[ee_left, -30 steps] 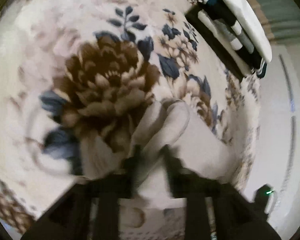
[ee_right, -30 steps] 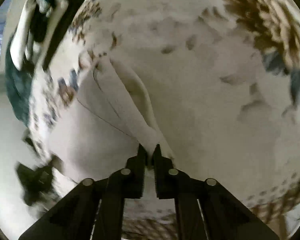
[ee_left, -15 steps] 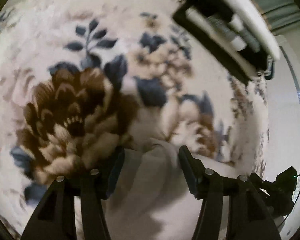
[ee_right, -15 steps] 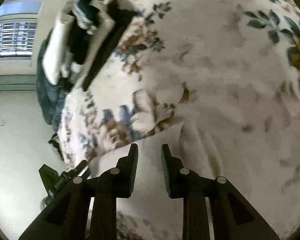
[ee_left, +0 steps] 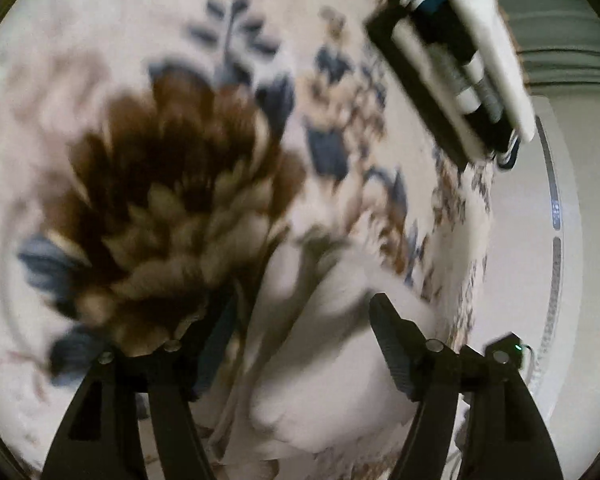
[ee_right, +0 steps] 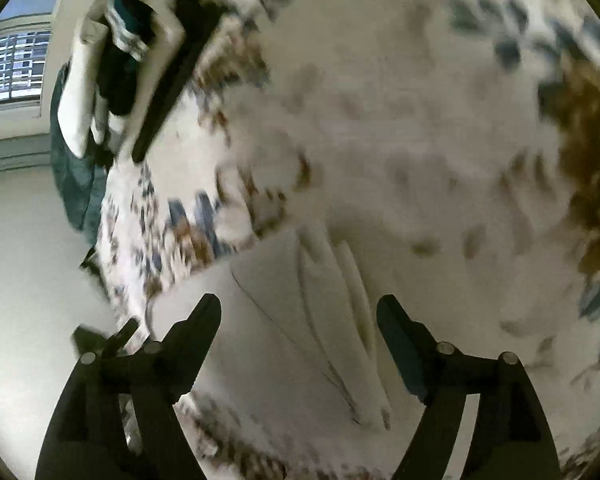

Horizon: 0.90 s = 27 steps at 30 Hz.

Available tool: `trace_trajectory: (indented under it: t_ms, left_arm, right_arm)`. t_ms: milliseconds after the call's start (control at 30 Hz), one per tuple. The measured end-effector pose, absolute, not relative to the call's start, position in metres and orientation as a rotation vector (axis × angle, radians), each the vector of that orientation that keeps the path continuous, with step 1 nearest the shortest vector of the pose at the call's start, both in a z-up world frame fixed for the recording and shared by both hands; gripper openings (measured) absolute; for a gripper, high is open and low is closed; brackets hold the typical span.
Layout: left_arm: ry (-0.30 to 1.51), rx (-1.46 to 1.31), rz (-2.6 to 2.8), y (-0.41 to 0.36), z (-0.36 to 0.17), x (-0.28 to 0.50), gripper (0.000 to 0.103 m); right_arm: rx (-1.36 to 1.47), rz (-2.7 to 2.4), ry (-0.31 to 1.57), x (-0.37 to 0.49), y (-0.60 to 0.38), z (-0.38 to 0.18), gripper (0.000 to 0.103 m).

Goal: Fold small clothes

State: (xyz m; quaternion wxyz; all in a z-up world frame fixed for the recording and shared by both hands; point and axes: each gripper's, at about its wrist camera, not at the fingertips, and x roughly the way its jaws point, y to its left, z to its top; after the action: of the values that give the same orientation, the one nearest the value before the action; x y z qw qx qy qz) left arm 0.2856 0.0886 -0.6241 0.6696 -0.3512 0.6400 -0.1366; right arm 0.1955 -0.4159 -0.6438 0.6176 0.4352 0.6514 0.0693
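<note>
A small white garment lies folded on a floral cloth near the table's edge. It also shows in the right wrist view, flat with a few long creases. My left gripper is open above it, its jaws wide apart with nothing between them. My right gripper is open too, jaws wide over the same garment and empty. Both views are blurred.
A black tray with folded white and dark clothes sits at the far edge of the cloth; it also shows in the right wrist view. A teal cloth hangs beyond it. Pale floor lies past the table's edge.
Both grippers let go of the white garment and opened wide, the left first. The garment now lies on the cloth and both grippers have drawn back above it.
</note>
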Motion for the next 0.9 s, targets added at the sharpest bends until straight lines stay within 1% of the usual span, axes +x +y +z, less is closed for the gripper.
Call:
trace_trajectory:
  t_ms: [133, 233, 267, 300, 333, 367, 400, 467, 567, 667, 800, 900]
  left_arm:
    - [1.486, -0.835, -0.388, 0.075, -0.648, 0.289, 0.067]
    - [1.48, -0.834, -0.397, 0.07, -0.649, 0.294, 0.067]
    - [1.472, -0.829, -0.401, 0.068, -0.647, 0.295, 0.065]
    - [1.457, -0.826, -0.409, 0.066, -0.645, 0.297, 0.065]
    - [1.448, -0.821, -0.418, 0.063, -0.643, 0.298, 0.057]
    - [1.442, -0.809, -0.426, 0.061, -0.64, 0.299, 0.032]
    - [1.444, -0.79, -0.429, 0.06, -0.637, 0.3, 0.026]
    - [1.428, -0.786, -0.432, 0.06, -0.631, 0.3, 0.02]
    - [1.418, -0.807, -0.426, 0.064, -0.621, 0.297, 0.018]
    - [1.403, -0.809, -0.441, 0.065, -0.602, 0.294, 0.017]
    - [1.36, -0.779, -0.482, 0.066, -0.556, 0.298, 0.017]
    - [1.302, -0.766, -0.512, 0.069, -0.512, 0.316, 0.017]
  right_arm:
    - [1.11, 0.273, 1.56, 0.189, -0.41, -0.684, 0.082]
    - [1.185, 0.327, 1.523, 0.192, -0.406, -0.697, 0.083]
    - [1.209, 0.346, 1.506, 0.193, -0.404, -0.699, 0.083]
    - [1.218, 0.359, 1.496, 0.195, -0.402, -0.7, 0.083]
    - [1.222, 0.37, 1.486, 0.197, -0.4, -0.699, 0.082]
    - [1.217, 0.375, 1.482, 0.198, -0.397, -0.699, 0.075]
    - [1.194, 0.369, 1.489, 0.2, -0.393, -0.697, 0.068]
    - [1.134, 0.351, 1.511, 0.202, -0.386, -0.694, 0.028]
    - [1.091, 0.334, 1.495, 0.203, -0.38, -0.682, 0.022]
    - [1.062, 0.319, 1.473, 0.203, -0.375, -0.662, 0.02]
    - [1.01, 0.305, 1.447, 0.21, -0.366, -0.618, 0.019]
    - [0.986, 0.308, 1.401, 0.222, -0.362, -0.571, 0.019]
